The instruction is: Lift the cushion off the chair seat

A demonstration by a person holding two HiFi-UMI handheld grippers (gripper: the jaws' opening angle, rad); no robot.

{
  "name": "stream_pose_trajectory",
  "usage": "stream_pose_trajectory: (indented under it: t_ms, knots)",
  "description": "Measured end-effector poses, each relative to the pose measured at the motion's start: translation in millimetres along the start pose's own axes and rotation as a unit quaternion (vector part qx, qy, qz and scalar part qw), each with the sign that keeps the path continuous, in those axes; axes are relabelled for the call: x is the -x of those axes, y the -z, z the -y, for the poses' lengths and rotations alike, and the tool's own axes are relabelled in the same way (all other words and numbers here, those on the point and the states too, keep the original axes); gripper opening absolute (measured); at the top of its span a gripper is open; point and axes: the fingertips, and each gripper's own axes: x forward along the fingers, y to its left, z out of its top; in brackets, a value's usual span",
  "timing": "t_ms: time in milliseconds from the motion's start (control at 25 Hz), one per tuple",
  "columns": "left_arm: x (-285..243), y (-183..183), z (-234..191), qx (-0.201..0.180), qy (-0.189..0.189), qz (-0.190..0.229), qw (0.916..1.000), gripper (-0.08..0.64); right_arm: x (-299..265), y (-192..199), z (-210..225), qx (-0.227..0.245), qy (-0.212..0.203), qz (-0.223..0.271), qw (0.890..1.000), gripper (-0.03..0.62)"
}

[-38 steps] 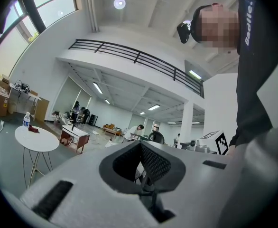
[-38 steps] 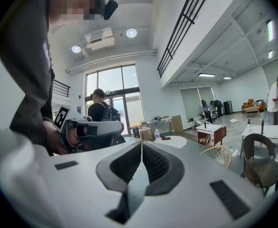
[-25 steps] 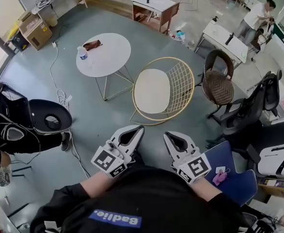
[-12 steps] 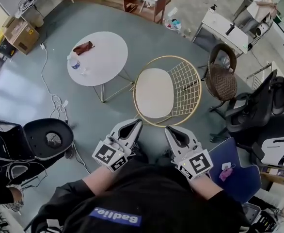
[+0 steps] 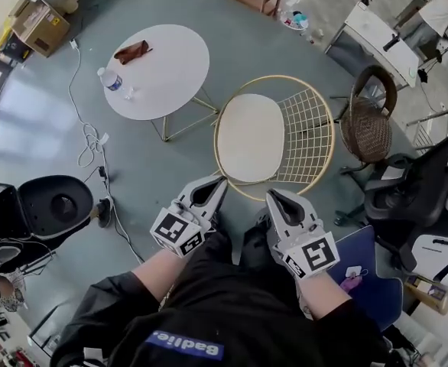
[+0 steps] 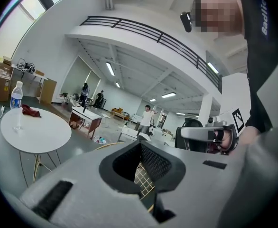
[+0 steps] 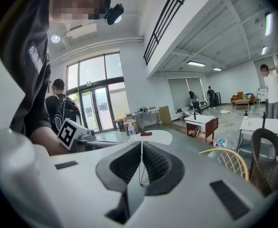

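The cream oval cushion is lying flat on the seat of the gold wire chair in the middle of the head view. Its long axis is running from the top of the frame towards the bottom, and the chair's mesh back is sitting at its right. The left tool and the right tool are hovering just below the chair's lower rim, apart from the cushion. Each one is holding its jaws pressed together on nothing. In both gripper views the tool bodies are hiding the cushion, and only parts of the chair's wire mesh are showing past them. At the upper left a round white table is carrying a water bottle.
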Motion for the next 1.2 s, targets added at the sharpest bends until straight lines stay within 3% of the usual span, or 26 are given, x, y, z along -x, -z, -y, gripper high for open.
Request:
stream_pose_trajectory:
  t_ms: [680, 1200]
  knots:
    - [-71, 133, -93, 0.066, -0.078, -0.062, 0.9928, 0.012, -61, 83, 58, -0.007, -0.061, -0.058, 0.996, 0.031]
    - [-102, 235, -194, 0.092, -0.126, -0.117, 0.9808, 0.014, -106, 144, 83, -0.013, -0.067, -0.085, 0.994, 0.031]
